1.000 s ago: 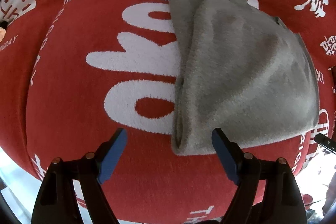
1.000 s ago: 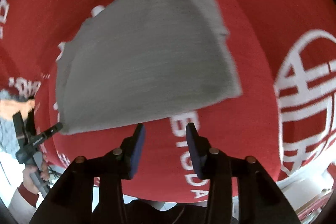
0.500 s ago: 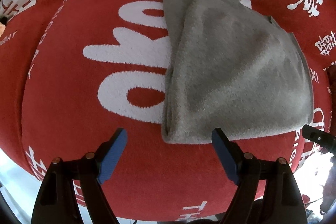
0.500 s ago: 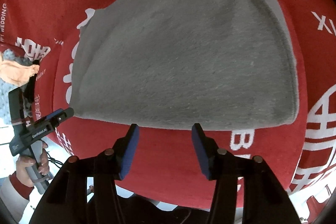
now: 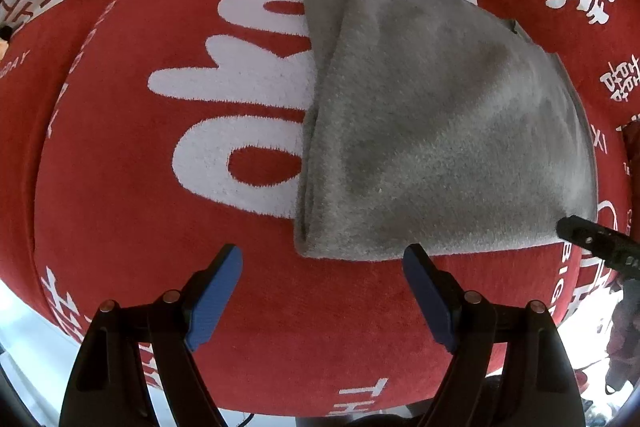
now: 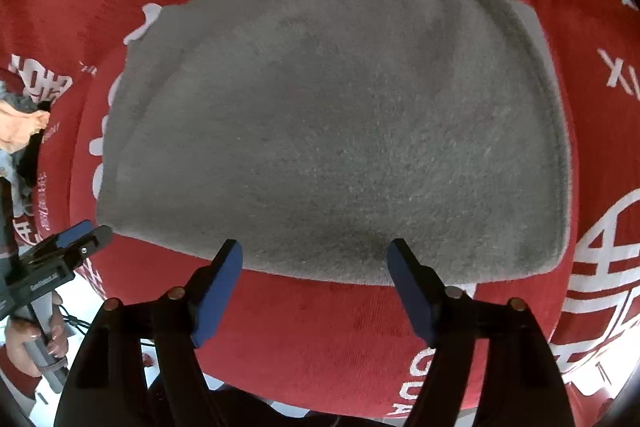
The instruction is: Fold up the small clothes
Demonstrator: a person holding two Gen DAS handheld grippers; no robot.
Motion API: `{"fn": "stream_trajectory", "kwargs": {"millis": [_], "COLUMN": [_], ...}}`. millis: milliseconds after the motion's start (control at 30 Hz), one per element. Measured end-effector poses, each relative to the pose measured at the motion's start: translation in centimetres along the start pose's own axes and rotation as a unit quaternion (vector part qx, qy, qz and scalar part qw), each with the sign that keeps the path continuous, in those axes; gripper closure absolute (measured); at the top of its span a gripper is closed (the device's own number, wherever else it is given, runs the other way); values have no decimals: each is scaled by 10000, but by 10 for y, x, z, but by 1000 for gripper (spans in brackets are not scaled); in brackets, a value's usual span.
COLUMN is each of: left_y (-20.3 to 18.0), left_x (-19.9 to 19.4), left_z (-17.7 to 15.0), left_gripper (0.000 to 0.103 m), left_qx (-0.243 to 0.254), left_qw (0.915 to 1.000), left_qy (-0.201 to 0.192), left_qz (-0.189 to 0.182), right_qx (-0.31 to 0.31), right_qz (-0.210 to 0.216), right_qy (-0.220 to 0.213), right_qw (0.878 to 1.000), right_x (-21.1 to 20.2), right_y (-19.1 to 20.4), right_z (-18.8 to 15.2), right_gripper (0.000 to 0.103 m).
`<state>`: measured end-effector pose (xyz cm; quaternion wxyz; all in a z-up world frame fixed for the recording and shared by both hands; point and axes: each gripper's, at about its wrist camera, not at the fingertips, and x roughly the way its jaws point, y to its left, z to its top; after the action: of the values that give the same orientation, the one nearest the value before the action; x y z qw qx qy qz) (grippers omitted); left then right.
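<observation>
- Two claws over one grey folded cloth [image 5: 436, 131], which lies flat on a red cover with white lettering [image 5: 120, 211].
- Left claw [image 5: 322, 297]: jaws spread wide, nothing between them. The cloth's near edge lies just ahead of the blue pads [image 5: 214, 297], its folded corner between the two pads' lines, not touching. Bare red cover ahead-left of the claw gives open room.
- Right claw [image 6: 314, 287]: jaws have just been opening and now stand spread; its blue fingertips [image 6: 408, 279] overlap the cloth's [image 6: 332, 123] near edge in view, contact cannot be told. Nothing pinched.
- Cloth edges: layered fold line on the side toward the left claw, a stitched hem on the far right side of the right claw's view.
- Left claw's tip [image 6: 80, 243] shows off the cloth's left corner, a hand [image 6: 36, 343] on its handle.
- Writing: "THE" and large white characters on the cover; "XI" right of the cloth; other print too warped to read.
</observation>
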<state>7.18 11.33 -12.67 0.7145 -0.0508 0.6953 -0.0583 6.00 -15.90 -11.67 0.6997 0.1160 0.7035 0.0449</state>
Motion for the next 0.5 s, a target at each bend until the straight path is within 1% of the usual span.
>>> {"fn": "stream_trajectory", "kwargs": {"millis": [67,133,200,267,333,400,433,500], "left_y": [0,-2,-1,4,10,17,20,24], "left_x": [0,-1,-2,-3,-5,-6,-4,4], "left_z": [0,1,1,0,-1,-3,-4,-9], "left_gripper": [19,19,19,19,19,19,19,19], "left_qx": [-38,-51,-107,-253,-436,-612,-704,-948], "left_qw": [10000,9998,9988,9958,9911,9845,9807,9698], "left_qy": [11,3,16,59,71,54,91,253], "left_qz": [-62,-202,-485,-875,-1258,-1643,-1820,-2234], "right_qx": [3,-11,-29,-25,-10,0,0,-3], "right_qz": [-26,-16,-2,32,70,97,107,117], "right_qy": [63,71,85,100,107,111,118,127], "right_qw": [10000,10000,10000,9999,9999,9999,9999,9999], "right_x": [6,8,7,7,6,6,6,6], "right_y": [-1,-2,-1,-2,-4,-5,-5,-6], "right_z": [-2,-3,-3,-3,-3,-2,-2,-2], "right_gripper": [25,25,25,25,25,25,25,24]}}
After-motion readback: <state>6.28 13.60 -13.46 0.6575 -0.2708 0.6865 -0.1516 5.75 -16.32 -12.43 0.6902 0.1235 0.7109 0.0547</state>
